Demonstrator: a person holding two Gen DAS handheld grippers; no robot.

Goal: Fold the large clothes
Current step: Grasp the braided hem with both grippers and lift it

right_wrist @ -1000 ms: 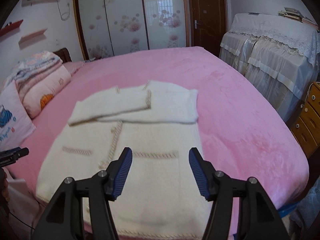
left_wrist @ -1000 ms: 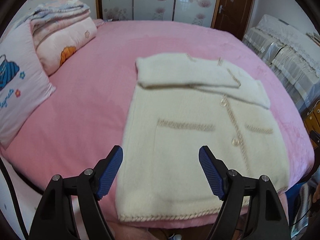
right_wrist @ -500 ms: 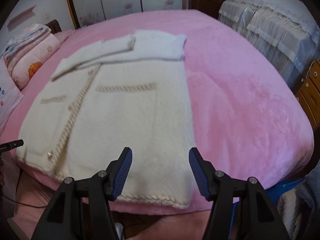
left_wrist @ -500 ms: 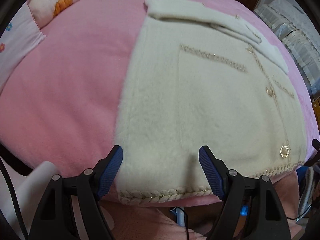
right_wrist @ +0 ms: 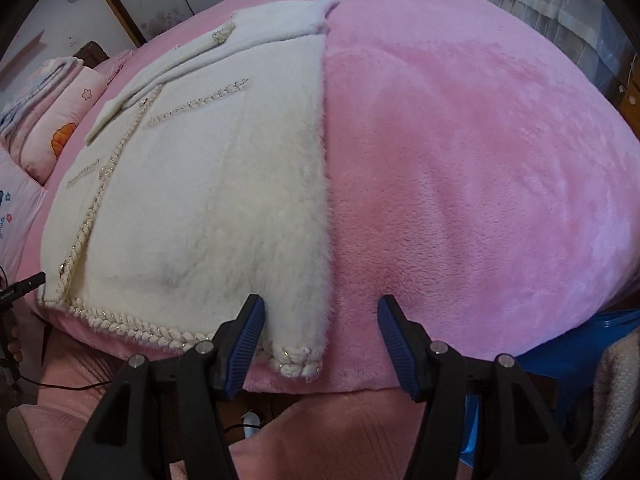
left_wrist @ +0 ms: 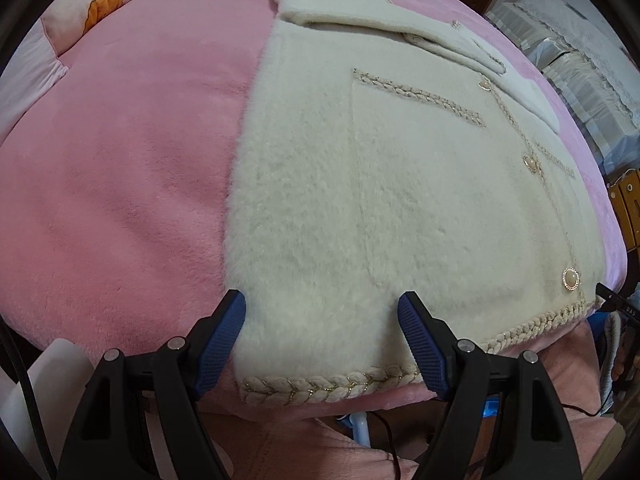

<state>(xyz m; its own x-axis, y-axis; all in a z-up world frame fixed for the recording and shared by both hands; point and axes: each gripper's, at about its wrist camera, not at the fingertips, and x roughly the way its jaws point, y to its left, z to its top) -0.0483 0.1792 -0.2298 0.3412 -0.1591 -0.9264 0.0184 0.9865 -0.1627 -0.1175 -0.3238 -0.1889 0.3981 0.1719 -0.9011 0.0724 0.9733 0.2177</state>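
Left wrist: my left gripper [left_wrist: 322, 320] gapes over the cardigan [left_wrist: 400, 208] hem, holding nothing.
Right wrist view: my right gripper [right_wrist: 320, 320] spreads empty over the hem's right corner; beyond, the cardigan [right_wrist: 200, 200] lies flat on the pink bed [right_wrist: 480, 160], sleeves folded across.

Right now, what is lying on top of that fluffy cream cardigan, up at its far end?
Both sleeves lie folded across the cream cardigan's chest. They cover the neckline and upper front, so that part cannot be seen. Underneath everything is the pink bedspread.
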